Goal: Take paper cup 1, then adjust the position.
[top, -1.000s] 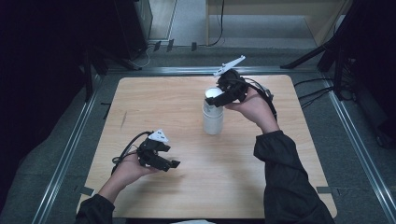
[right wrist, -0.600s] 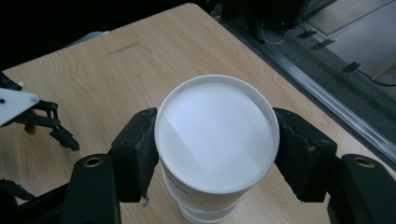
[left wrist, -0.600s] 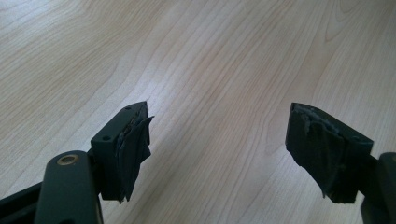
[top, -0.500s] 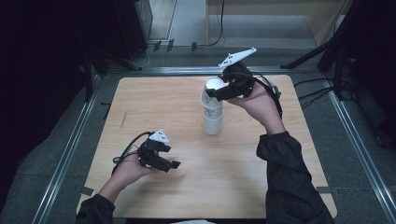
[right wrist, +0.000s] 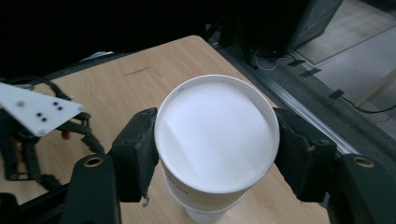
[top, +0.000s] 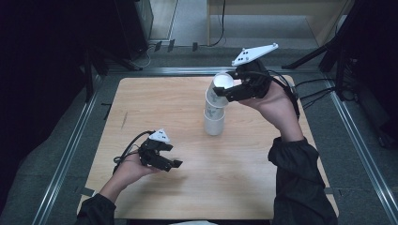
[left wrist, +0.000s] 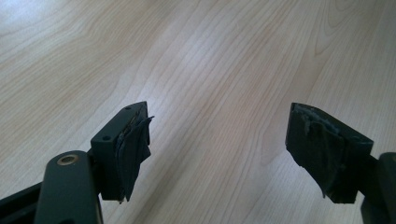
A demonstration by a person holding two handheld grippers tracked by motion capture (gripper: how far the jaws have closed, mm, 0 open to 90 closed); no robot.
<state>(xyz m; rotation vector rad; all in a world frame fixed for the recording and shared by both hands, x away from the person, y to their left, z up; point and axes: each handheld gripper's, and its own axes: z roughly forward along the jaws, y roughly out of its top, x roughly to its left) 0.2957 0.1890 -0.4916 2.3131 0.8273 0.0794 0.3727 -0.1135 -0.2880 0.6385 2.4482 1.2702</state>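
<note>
My right gripper (top: 226, 92) is shut on the top white paper cup (top: 218, 90), which is upside down with its flat base toward the camera (right wrist: 217, 133). The cup hangs lifted and tilted above the back middle of the table. Its mouth still overlaps the inverted cups (top: 214, 123) stacked beneath it; a lower cup (right wrist: 205, 215) peeks out underneath. The black pads (right wrist: 140, 149) press on both sides of the held cup. My left gripper (top: 172, 163) rests low at the front left, open, with only bare wood between its jaws (left wrist: 217, 149).
The wooden table (top: 155, 103) sits in a metal frame with rails on both sides. Cables trail off the right edge (top: 319, 89). A dark cabinet (top: 133, 23) stands behind the table. Bare wood lies between the two hands.
The right hand has risen and moved toward the back with the top cup, drawing it up off the stack and tilting it. The left hand has stayed still.
</note>
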